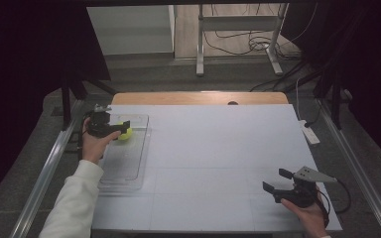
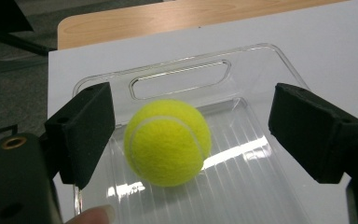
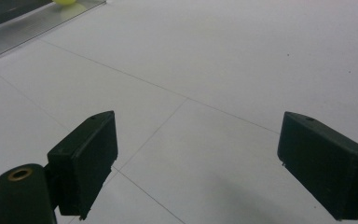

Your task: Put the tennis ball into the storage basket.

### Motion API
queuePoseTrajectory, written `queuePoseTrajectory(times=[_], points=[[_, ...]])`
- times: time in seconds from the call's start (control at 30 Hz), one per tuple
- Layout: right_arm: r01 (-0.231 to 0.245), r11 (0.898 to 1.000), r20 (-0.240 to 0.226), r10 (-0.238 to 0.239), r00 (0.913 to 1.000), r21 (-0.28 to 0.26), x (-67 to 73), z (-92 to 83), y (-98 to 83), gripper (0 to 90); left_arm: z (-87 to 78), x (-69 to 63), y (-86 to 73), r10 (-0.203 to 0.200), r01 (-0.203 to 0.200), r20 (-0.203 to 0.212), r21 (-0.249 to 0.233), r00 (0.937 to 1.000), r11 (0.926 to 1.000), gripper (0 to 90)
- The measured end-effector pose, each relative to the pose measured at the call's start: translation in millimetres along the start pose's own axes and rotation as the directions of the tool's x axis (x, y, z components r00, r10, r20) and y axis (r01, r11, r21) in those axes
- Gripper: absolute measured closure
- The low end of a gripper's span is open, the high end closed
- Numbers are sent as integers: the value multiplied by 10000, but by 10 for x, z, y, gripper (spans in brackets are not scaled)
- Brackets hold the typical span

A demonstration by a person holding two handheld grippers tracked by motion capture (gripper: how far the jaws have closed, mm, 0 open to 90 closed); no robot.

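I judge the drop done: yellow felt tennis ball lies in the clear ribbed plastic tray, my left tool gapes around it unpressed, right tool open, empty.

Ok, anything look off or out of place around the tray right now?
Nothing stands out. The tennis ball sits inside the clear tray, near its handle end, with the left gripper open around it and not pressing. The tray lies flat and looks intact. The right gripper is open over bare table.
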State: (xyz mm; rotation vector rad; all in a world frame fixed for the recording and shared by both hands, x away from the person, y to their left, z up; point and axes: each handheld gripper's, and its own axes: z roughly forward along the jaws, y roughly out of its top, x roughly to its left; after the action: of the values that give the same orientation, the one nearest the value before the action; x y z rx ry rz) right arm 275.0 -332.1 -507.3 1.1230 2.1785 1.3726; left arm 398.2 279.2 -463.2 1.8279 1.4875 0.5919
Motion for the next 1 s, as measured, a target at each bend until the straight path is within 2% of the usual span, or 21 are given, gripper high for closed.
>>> queuePoseTrajectory(times=[0.17, 0.3, 0.63, 0.73, 1.0], points=[[-48, 10000, -28, 48, 10000, -20, -15, 3, -4, 120, -59, -8, -11, 51, -46, 260, -206, 9996, 9998, 159], [-75, 10000, -78, 75, 9999, -6, -25, 17, -4, 120, -138, -16, -3, 25, 8, 589, -565, 9983, 9984, 164], [32, 10000, -142, -32, 9999, 25, -15, 28, 6, 120, -342, -139, -27, 671, -517, 1189, -1287, 9906, 9903, 166], [50, 10000, -129, -49, 9999, 22, -5, 26, 9, 120, -387, -161, -34, 723, -526, 1400, -1394, 9875, 9888, 165], [79, 10000, -65, -78, 9999, 52, 4, 16, 9, 119, -499, -201, -109, 890, -631, 1580, -1621, 9834, 9848, 164]])
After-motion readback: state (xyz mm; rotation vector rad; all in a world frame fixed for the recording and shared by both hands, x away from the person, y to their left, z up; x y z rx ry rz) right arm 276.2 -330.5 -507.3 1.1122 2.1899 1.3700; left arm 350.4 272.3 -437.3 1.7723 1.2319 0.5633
